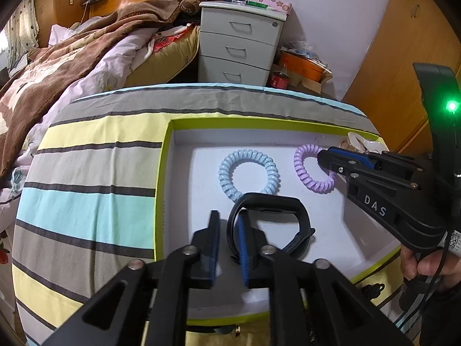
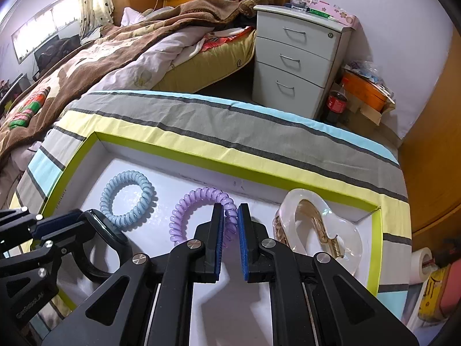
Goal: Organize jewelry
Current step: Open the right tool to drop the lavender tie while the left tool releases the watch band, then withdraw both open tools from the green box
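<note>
A white tray with a lime rim (image 1: 165,173) (image 2: 374,245) lies on a striped cloth. In it are a blue coil bracelet (image 1: 247,174) (image 2: 126,199), a purple coil bracelet (image 1: 312,170) (image 2: 196,210), a black wristband (image 1: 268,225) (image 2: 98,239) and a clear hair claw with a gold spring (image 2: 317,230). My left gripper (image 1: 229,222) (image 2: 77,219) is open, its jaws astride the wristband's strap without pinching it. My right gripper (image 2: 230,216) (image 1: 324,157) is open, its jaws on either side of the purple bracelet's near-right coil.
The striped cloth (image 1: 95,173) covers the surface under the tray. Beyond it are a bed with a brown blanket (image 2: 115,46), a white drawer unit (image 1: 239,46) and an orange bin with a cola bottle (image 2: 335,101) on the floor.
</note>
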`<action>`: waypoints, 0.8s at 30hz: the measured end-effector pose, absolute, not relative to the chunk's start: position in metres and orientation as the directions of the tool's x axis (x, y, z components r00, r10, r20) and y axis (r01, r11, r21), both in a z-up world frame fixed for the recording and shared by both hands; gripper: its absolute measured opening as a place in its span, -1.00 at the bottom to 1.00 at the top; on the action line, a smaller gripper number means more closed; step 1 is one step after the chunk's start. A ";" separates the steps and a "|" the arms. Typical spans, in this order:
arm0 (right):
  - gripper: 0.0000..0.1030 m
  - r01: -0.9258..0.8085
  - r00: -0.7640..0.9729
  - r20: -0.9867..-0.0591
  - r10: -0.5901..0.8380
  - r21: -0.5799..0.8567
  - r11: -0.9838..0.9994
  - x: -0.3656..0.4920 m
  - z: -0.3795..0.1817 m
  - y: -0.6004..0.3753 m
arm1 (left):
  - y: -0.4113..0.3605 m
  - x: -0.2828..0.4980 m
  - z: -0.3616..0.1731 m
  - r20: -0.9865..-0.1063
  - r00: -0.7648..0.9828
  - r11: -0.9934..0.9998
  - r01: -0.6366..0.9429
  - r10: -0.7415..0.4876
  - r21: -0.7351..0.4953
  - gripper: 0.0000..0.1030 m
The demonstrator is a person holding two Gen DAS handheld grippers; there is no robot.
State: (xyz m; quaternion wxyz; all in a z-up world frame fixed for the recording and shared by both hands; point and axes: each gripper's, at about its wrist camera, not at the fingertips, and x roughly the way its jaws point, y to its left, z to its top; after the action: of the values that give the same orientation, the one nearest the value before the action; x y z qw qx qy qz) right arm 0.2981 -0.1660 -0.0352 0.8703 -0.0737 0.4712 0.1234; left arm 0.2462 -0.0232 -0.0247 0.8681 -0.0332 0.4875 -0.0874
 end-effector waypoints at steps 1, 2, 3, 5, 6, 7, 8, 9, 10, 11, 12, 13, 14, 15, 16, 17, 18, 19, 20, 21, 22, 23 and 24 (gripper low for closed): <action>-0.80 -0.283 0.527 -0.838 0.144 -0.013 0.959 0.298 -0.036 -0.166 | -0.023 0.246 -0.025 -0.840 0.509 0.982 0.121 -0.187 -0.146 -0.54; -0.80 -0.283 0.528 -0.837 0.145 -0.012 0.959 0.298 -0.036 -0.166 | -0.023 0.246 -0.024 -0.839 0.510 0.982 0.119 -0.189 -0.149 -0.53; -0.80 -0.282 0.528 -0.837 0.144 -0.014 0.959 0.298 -0.036 -0.166 | -0.023 0.246 -0.025 -0.839 0.509 0.982 0.118 -0.190 -0.151 -0.53; -0.79 -0.284 0.526 -0.838 0.145 -0.012 0.959 0.298 -0.036 -0.165 | -0.022 0.246 -0.025 -0.841 0.507 0.982 0.118 -0.189 -0.150 -0.50; -0.79 -0.285 0.526 -0.838 0.145 -0.013 0.959 0.298 -0.036 -0.165 | -0.022 0.246 -0.025 -0.842 0.505 0.981 0.116 -0.190 -0.152 -0.48; -0.79 -0.284 0.527 -0.838 0.143 -0.015 0.959 0.298 -0.036 -0.165 | -0.021 0.246 -0.025 -0.842 0.504 0.982 0.112 -0.190 -0.154 -0.42; -0.78 -0.286 0.527 -0.838 0.143 -0.016 0.958 0.298 -0.035 -0.165 | -0.021 0.246 -0.025 -0.841 0.506 0.981 0.111 -0.192 -0.158 -0.35; -0.78 -0.288 0.528 -0.837 0.145 -0.016 0.957 0.298 -0.035 -0.165 | -0.020 0.246 -0.024 -0.839 0.508 0.981 0.111 -0.195 -0.161 -0.32; -0.77 -0.288 0.529 -0.836 0.145 -0.016 0.958 0.298 -0.034 -0.165 | -0.020 0.246 -0.024 -0.838 0.509 0.981 0.111 -0.196 -0.161 -0.27; -0.75 -0.287 0.530 -0.836 0.146 -0.015 0.958 0.297 -0.034 -0.166 | -0.021 0.246 -0.023 -0.837 0.511 0.981 0.112 -0.195 -0.160 -0.25; -0.73 -0.286 0.531 -0.835 0.147 -0.014 0.958 0.297 -0.033 -0.166 | -0.021 0.245 -0.022 -0.836 0.513 0.981 0.113 -0.195 -0.160 -0.24; -0.69 -0.284 0.533 -0.834 0.147 -0.013 0.959 0.296 -0.031 -0.166 | -0.021 0.245 -0.021 -0.835 0.514 0.980 0.113 -0.197 -0.161 -0.18; -0.68 -0.283 0.536 -0.831 0.148 -0.011 0.959 0.295 -0.030 -0.167 | -0.021 0.244 -0.020 -0.833 0.516 0.980 0.115 -0.198 -0.162 -0.13; -0.68 -0.283 0.537 -0.830 0.150 -0.010 0.959 0.294 -0.028 -0.167 | -0.021 0.244 -0.019 -0.831 0.520 0.980 0.115 -0.199 -0.162 -0.11; -0.68 -0.281 0.541 -0.828 0.150 -0.009 0.960 0.293 -0.026 -0.167 | -0.021 0.243 -0.017 -0.829 0.522 0.980 0.113 -0.199 -0.163 -0.10; -0.68 -0.279 0.545 -0.825 0.151 -0.008 0.960 0.291 -0.024 -0.168 | -0.020 0.242 -0.016 -0.828 0.524 0.980 0.113 -0.201 -0.166 -0.07; -0.67 -0.278 0.547 -0.823 0.154 -0.006 0.960 0.289 -0.022 -0.169 | -0.021 0.240 -0.013 -0.825 0.528 0.979 0.116 -0.204 -0.168 -0.05; -0.67 -0.276 0.550 -0.820 0.157 -0.002 0.961 0.287 -0.020 -0.170 | -0.020 0.238 -0.011 -0.822 0.532 0.979 0.117 -0.205 -0.169 0.01; -0.67 -0.274 0.554 -0.817 0.159 0.001 0.962 0.285 -0.017 -0.171 | -0.020 0.236 -0.008 -0.819 0.536 0.979 0.117 -0.206 -0.169 0.05; -0.67 -0.273 0.560 -0.812 0.163 0.005 0.962 0.281 -0.014 -0.172 | -0.018 0.234 -0.006 -0.815 0.541 0.978 0.118 -0.209 -0.172 0.07; -0.66 -0.273 0.565 -0.808 0.167 0.008 0.962 0.278 -0.011 -0.173 | -0.017 0.232 -0.003 -0.811 0.546 0.977 0.119 -0.212 -0.175 0.11; -0.66 -0.271 0.572 -0.802 0.171 0.012 0.963 0.274 -0.007 -0.175 | -0.016 0.230 0.000 -0.807 0.551 0.977 0.120 -0.213 -0.176 0.15; -0.66 -0.267 0.579 -0.796 0.175 0.017 0.963 0.269 -0.003 -0.176 | -0.014 0.227 0.003 -0.802 0.558 0.977 0.119 -0.213 -0.177 0.18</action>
State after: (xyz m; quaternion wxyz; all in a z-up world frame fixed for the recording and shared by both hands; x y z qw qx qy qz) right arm 0.2686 -0.1764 -0.0033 0.8870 -0.0523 0.4416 0.1247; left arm 0.2268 -0.0143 0.0034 0.8812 -0.0511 0.4604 -0.0942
